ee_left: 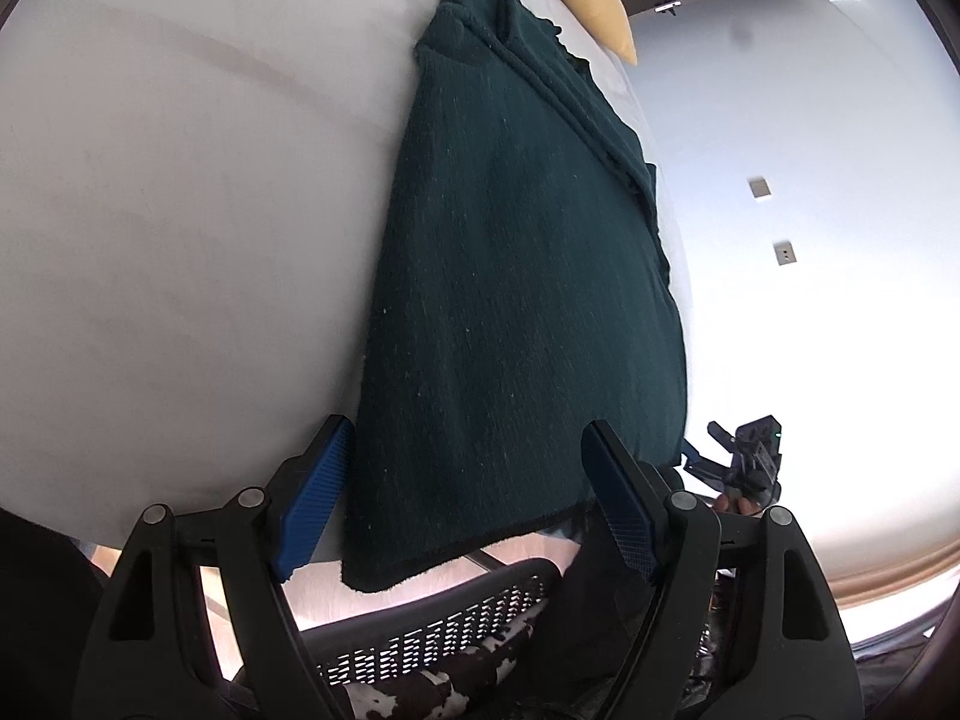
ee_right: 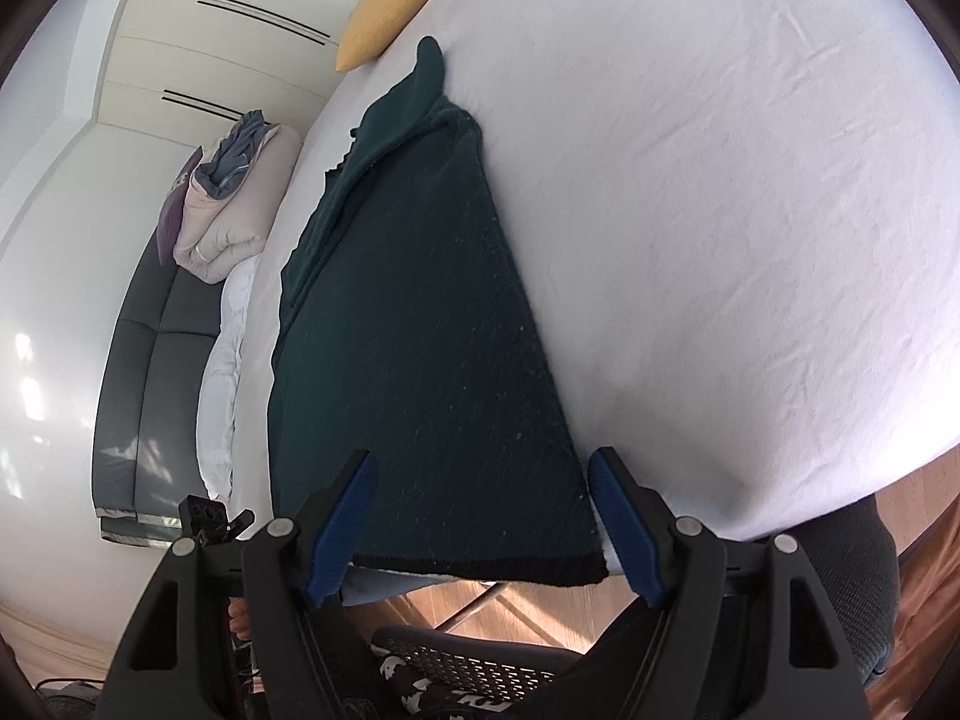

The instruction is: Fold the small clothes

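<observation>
- Your left tool (ee_left: 468,504) is spread wide, its blue pads on either side of the dark green garment (ee_left: 516,300), gripping nothing.
- Your right tool (ee_right: 480,522) is spread too, straddling the near hem of the same garment (ee_right: 432,324).
- The garment lies folded lengthwise on the white bed (ee_right: 720,210), filling the centre of both frames, its near edge hanging just past the bed's edge.
- A yellow pillow (ee_right: 390,6) sits at the top, beyond the garment's far end.
- At the left of the right view, bundled bedding (ee_right: 234,210) rests on a dark sofa (ee_right: 150,360).
- A perforated basket (ee_left: 432,630) with patterned cloth sits low in frame, under your tools.
</observation>
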A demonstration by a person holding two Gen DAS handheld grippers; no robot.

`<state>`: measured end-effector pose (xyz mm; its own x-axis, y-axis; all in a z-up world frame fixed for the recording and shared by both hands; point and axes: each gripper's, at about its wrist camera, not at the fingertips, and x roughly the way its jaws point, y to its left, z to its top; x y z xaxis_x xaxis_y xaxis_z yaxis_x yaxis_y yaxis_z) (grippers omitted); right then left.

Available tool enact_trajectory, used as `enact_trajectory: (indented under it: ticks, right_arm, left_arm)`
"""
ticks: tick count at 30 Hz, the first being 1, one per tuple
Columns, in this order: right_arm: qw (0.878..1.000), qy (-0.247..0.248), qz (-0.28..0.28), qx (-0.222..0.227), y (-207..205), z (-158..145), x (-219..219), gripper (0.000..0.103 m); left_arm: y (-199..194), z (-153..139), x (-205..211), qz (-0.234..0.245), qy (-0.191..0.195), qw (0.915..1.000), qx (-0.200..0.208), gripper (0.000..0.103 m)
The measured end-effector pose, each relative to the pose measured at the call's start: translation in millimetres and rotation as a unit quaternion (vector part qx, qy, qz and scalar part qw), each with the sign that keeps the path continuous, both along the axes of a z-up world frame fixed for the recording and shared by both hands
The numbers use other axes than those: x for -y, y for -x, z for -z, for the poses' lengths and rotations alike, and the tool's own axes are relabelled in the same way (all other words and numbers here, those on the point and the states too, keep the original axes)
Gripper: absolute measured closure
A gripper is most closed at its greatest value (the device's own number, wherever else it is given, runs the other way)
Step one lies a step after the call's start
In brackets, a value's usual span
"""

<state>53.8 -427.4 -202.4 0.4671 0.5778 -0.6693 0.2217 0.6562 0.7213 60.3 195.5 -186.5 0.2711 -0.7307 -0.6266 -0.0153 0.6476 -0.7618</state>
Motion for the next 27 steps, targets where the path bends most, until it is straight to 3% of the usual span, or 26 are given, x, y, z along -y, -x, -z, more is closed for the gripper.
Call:
enact_trajectory:
  ticks: [2,4,6,10,17,20,22,24,25,27]
  right_arm:
    - [1.0,-0.008,0.001,-0.001,0,2,1,0.028]
    - [1.0,-0.016,-0.001,-0.004,1,4,3,0.031]
    - [1.0,-0.024,-0.001,-0.007,2,6,6,0.034]
    - [0.999,-0.032,-0.002,-0.017,5,9,10,0.041]
    - [0.999,-0.029,-0.017,-0.022,5,7,7,0.045]
    - [0.999,-0.031,-0.019,-0.026,5,11,7,0.055]
    - [0.999,-0.028,-0.022,-0.028,5,12,4,0.07]
    - [0.999,-0.023,-0.025,-0.03,5,13,2,0.08]
    - [0.999,-0.02,-0.025,-0.029,5,13,1,0.088]
    - [0.999,-0.019,-0.023,-0.027,6,13,0,0.093]
  left_arm:
    - [-1,2,-4,-0.004,0.008,0.9999,-0.005,0.033]
    - [-4,6,-7,-0.007,0.015,0.9998,-0.014,0.047]
    - [-6,11,-14,-0.011,0.012,0.9995,-0.028,0.075]
    - [-7,12,-16,-0.007,0.01,0.9994,-0.031,0.075]
    - [-9,12,-10,0.005,0.013,0.9995,-0.027,0.075]
    - [-10,11,-9,0.006,0.014,0.9995,-0.027,0.075]
    - [-10,10,-9,0.007,0.01,0.9996,-0.024,0.077]
    - [-9,10,-8,0.005,0.0,0.9996,-0.026,0.089]
    - [-9,11,-8,0.004,-0.001,0.9996,-0.026,0.092]
    - [-7,10,-8,0.002,-0.003,0.9998,-0.021,0.096]
